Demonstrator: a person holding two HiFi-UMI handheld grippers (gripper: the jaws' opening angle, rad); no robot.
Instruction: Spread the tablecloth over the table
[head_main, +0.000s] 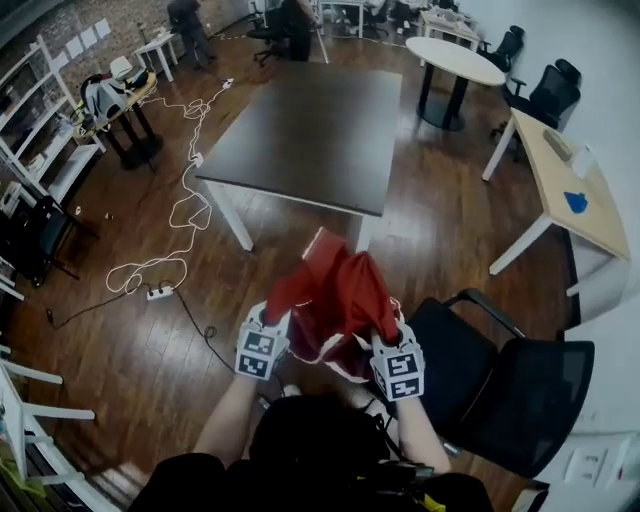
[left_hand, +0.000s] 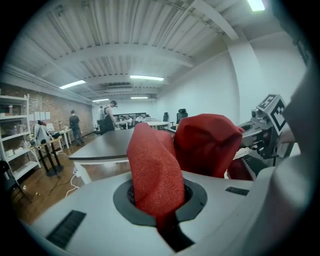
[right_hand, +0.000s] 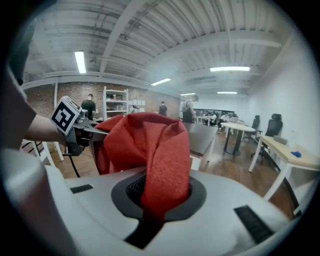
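Head view: I see the left gripper (head_main: 272, 322) and the right gripper (head_main: 388, 335) each clamped on the bunched red tablecloth (head_main: 335, 295), which hangs between them, before the near edge of the dark table (head_main: 300, 130).

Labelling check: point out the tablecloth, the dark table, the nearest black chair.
tablecloth (head_main: 335, 300), head view, bunched red middle.
dark table (head_main: 315, 135), head view, bare top.
nearest black chair (head_main: 528, 400), head view, backrest.
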